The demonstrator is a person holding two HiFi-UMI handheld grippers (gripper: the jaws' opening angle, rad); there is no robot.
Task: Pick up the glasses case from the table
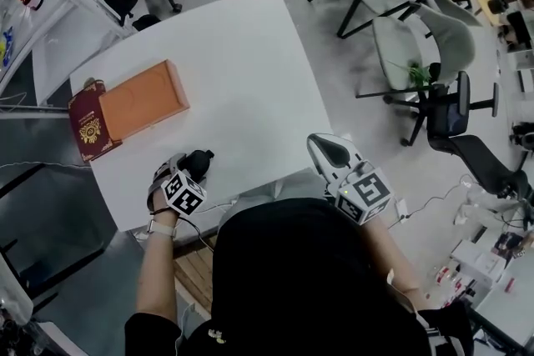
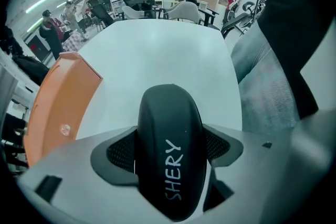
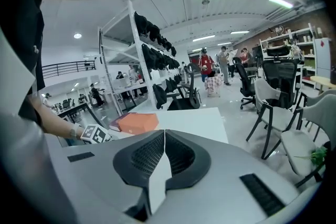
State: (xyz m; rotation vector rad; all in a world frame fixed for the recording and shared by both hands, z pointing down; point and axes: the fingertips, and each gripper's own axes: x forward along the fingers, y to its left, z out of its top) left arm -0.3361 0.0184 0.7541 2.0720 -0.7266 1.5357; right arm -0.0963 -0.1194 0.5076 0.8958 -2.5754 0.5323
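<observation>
The black glasses case point(image 1: 201, 160) lies on the white table point(image 1: 250, 71) near its front edge. In the left gripper view the case point(image 2: 170, 144) shows white "SHERY" lettering and sits upright between the two meshed pads point(image 2: 118, 151). My left gripper point(image 1: 192, 169) points steeply down over it, jaws spread wide on either side, with a dark gap along the case's right side. My right gripper point(image 1: 322, 148) hangs off the table's front right corner. In its own view the right gripper point(image 3: 164, 161) is shut, pads meeting on nothing.
An orange box point(image 1: 143, 100) lies at the table's left end with a dark red book point(image 1: 90, 126) against it. Office chairs point(image 1: 417, 54) stand to the right of the table. A metal shelf rack point(image 3: 123, 55) stands to the left.
</observation>
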